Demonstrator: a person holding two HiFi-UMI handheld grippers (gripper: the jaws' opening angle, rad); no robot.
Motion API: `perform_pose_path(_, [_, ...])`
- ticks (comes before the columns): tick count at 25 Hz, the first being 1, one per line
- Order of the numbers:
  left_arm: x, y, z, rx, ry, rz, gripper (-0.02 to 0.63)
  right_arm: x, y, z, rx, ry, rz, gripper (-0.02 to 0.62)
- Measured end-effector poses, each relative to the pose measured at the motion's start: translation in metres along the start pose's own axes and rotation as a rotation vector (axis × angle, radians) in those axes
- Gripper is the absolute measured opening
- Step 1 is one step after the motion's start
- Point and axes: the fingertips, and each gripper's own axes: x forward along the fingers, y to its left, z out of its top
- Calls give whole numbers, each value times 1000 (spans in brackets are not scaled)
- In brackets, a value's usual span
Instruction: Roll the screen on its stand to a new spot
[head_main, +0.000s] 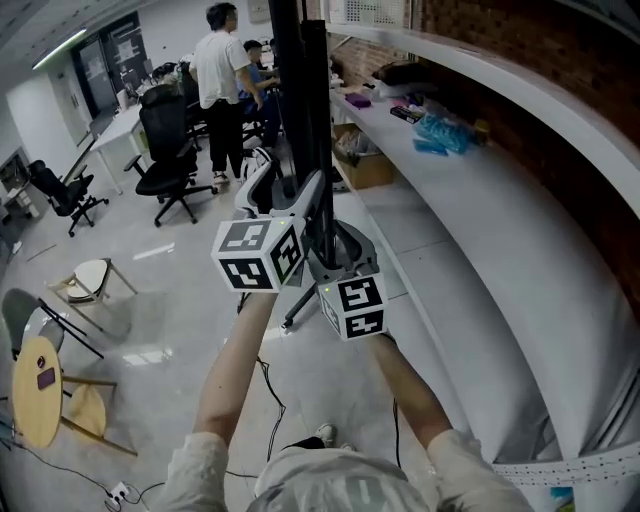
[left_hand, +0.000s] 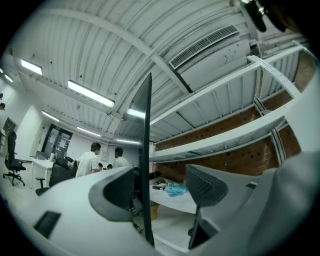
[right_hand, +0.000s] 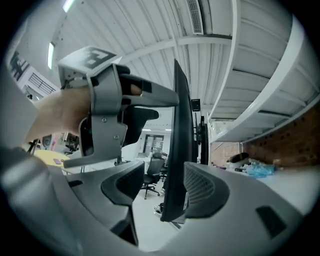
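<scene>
The tall black screen (head_main: 300, 110) stands edge-on in front of me on its wheeled stand (head_main: 352, 248). My left gripper (head_main: 292, 205) is raised at the screen's near edge, its marker cube below it. In the left gripper view the thin screen edge (left_hand: 146, 150) runs between the jaws of the left gripper (left_hand: 160, 190), nearer the left pad (left_hand: 120, 192), with a gap on both sides. My right gripper (head_main: 336, 262) is lower and to the right. In its own view the right gripper (right_hand: 165, 187) stands open around the screen's lower corner (right_hand: 179, 125).
A long white counter (head_main: 480, 230) with a shelf above runs along the brick wall at right, a cardboard box (head_main: 365, 165) under it. Office chairs (head_main: 170, 165), desks and standing people fill the back left. A round wooden table (head_main: 38, 390) and a cable (head_main: 270, 400) are near left.
</scene>
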Motion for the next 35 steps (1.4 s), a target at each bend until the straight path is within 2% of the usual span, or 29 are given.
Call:
perform_pose_path(4, [37, 7, -3, 1, 51, -45, 311, 42, -15, -10, 22, 46, -34, 233])
perform_pose_path(11, [73, 30, -15, 50, 68, -18, 308, 96, -22, -32, 27, 79, -84, 235])
perform_pose_path(14, [77, 34, -14, 70, 52, -28, 302, 102, -28, -34, 8, 63, -105, 235])
perform_pose_path(19, [87, 45, -4, 131, 35, -33, 259, 115, -39, -44, 3, 100, -133, 235])
perform_pose_path(22, [90, 45, -3, 135, 54, -58, 259, 123, -43, -47, 45, 107, -142, 241])
perform_pose_path(26, [90, 45, -3, 135, 33, -75, 261, 129, -45, -48, 89, 63, -156, 245])
perform_pose_path(35, [93, 43, -5, 130, 34, -109, 261, 127, -54, -52, 94, 69, -235, 225])
